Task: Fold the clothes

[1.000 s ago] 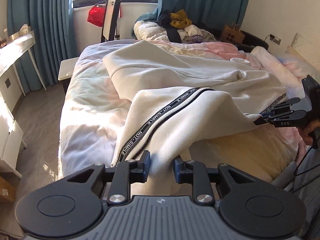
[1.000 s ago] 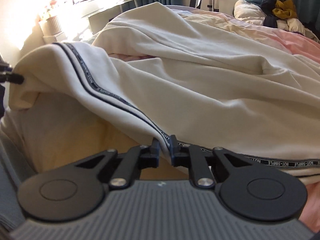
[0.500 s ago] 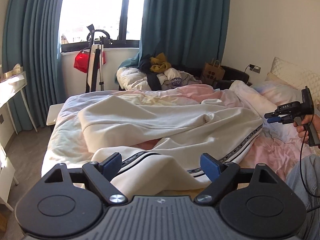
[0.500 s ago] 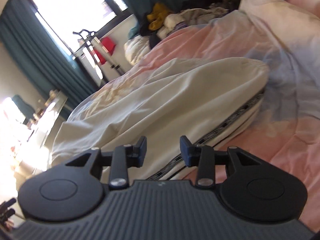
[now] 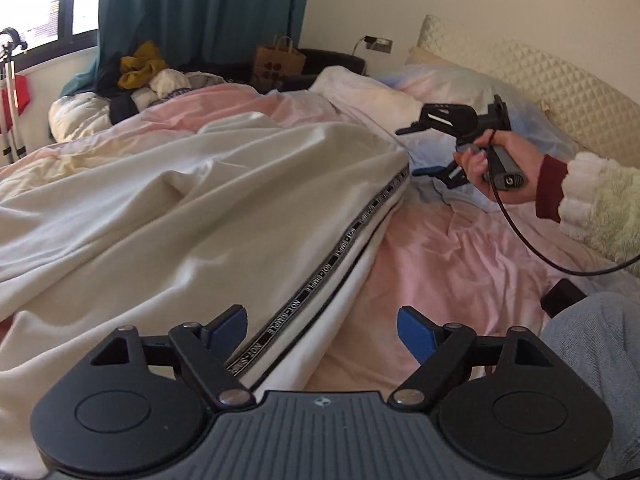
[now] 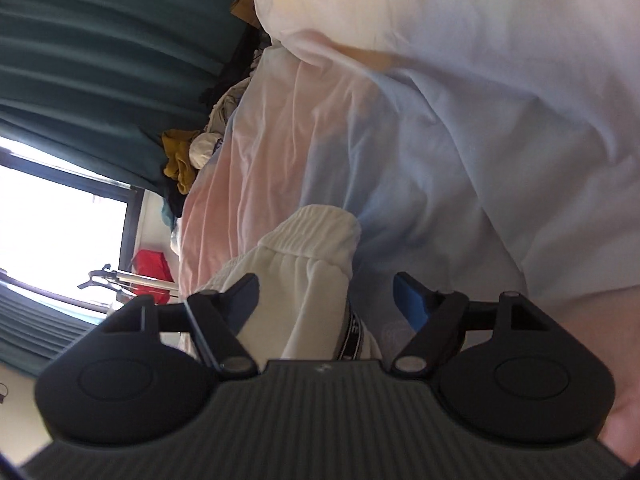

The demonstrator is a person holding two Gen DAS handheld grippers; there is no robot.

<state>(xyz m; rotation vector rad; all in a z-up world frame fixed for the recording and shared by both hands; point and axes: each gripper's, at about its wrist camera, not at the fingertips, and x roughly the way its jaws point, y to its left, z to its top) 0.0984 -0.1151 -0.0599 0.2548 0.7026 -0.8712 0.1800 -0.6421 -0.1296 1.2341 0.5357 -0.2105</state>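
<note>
Only right view shows trousers' (image 6: 304, 264) ribbed cuff.

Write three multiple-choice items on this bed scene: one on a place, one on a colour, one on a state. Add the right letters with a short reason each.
1. Where does the cream trousers' lettered stripe lie?
A. along the edge nearest the right tool
B. across the waistband only
C. under the pillow

2. What colour are the curtains?
A. red
B. teal
C. white

3. How does the left tool stand?
A. clamped on the trousers
B. open, pads off the cloth
C. clamped on the paper bag

Answers: 1 A, the stripe runs up the trousers' edge toward the right tool, which a hand holds. 2 B, teal folds hang beside the window. 3 B, its blue pads stand wide apart; the right tool's jaws have likewise just been opening, and the cloth lies loose between them.
</note>
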